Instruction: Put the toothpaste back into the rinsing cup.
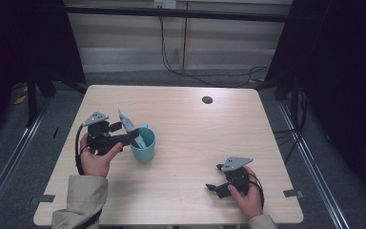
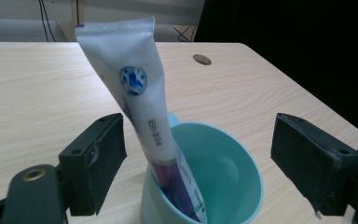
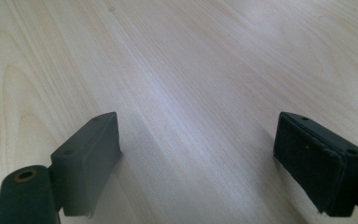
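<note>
A white tube (image 2: pixel 142 112) stands tilted in a teal cup (image 2: pixel 223 182), low in the left gripper view, its crimped end leaning toward the upper left. The left gripper (image 2: pixel 198 163) has its fingers (image 2: pixel 95 161) spread wide on either side of the cup, gripping nothing. I'd guess the tube has just been let go, so backing straight off without brushing it matters, or the cup tips. The right gripper (image 1: pixel 219 185) sits lower right of the bench (image 1: pixel 190 124), open and empty.
</note>
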{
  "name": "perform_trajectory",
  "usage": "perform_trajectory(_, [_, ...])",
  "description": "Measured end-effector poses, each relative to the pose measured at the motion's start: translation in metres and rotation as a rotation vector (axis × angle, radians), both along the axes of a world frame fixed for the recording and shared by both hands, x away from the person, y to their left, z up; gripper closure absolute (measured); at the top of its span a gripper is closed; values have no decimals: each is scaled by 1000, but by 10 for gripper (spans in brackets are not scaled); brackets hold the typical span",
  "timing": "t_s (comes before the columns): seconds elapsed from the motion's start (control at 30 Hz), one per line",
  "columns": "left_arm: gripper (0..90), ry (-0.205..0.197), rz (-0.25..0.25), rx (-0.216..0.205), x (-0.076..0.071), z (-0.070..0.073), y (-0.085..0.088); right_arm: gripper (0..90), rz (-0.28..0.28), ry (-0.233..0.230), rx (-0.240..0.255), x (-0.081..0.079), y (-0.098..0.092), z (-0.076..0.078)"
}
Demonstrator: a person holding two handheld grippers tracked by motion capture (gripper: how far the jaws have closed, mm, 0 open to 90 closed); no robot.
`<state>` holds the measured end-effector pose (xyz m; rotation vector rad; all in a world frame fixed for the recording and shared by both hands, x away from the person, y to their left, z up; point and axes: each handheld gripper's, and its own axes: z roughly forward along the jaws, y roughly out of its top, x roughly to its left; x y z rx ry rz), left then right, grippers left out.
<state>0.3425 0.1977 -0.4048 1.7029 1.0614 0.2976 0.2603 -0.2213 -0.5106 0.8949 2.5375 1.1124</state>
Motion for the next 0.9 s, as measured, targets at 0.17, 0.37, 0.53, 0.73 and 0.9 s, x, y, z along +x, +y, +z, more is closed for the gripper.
perform_trajectory(0.17, [168, -5, -9, 8, -4, -3, 4, 139, 0, 0, 0, 0, 0, 0])
perform_trajectory(0.37, [165, -7, -17, -5, -8, -4, 8, 139, 0, 0, 0, 0, 0, 0])
perform_trajectory(0.53, [155, -10, -29, 4, -11, -6, 11, 139, 1, 0, 0, 0, 0, 0])
perform_trajectory(0.73, [152, -15, -46, 16, -16, -8, 15, 139, 1, 0, 0, 0, 0, 0])
perform_trajectory(0.9, [151, -10, -58, 22, -20, -12, 20, 139, 0, 0, 0, 0, 0, 0])
